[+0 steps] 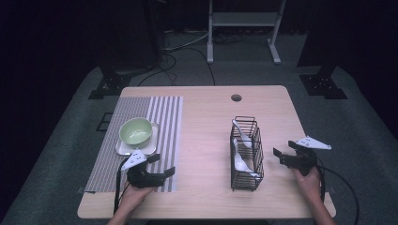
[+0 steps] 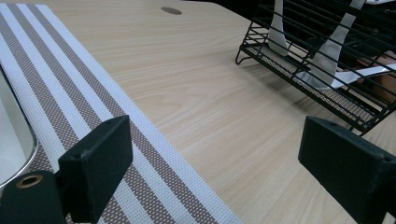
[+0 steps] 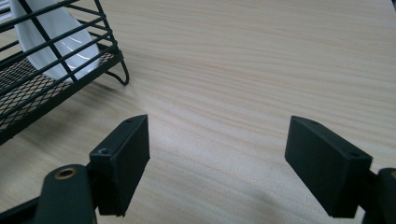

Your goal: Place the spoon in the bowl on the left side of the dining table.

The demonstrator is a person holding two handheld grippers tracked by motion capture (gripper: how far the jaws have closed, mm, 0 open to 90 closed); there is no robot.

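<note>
Holding a gripper in each hand, I am resting both low over the wooden surface (image 1: 206,140). My left gripper (image 1: 162,165) is sitting at the near edge of the striped mat (image 1: 164,112). Its jaws are spread wide apart and they are holding nothing. In the left gripper view, the jaws are pointing across the bare wood toward the black wire basket (image 2: 327,88), which is well apart from them.

My right gripper (image 1: 280,156) is sitting just beside the right side of the basket (image 1: 246,154). Its jaws are wide open too, and they are holding nothing. In the right gripper view, only bare wood is lying between them, and a corner of the basket (image 3: 42,93) is showing at the upper left.

Two white spoons (image 1: 241,150) are standing in the basket, leaning on its wires. One spoon bowl (image 3: 51,37) is showing through the bars in the right gripper view.

A green bowl (image 1: 136,130) is sitting on a small shiny tray (image 1: 123,149) on the mat, just behind my left gripper. A small round hole (image 1: 236,98) is showing near the far edge of the surface.
</note>
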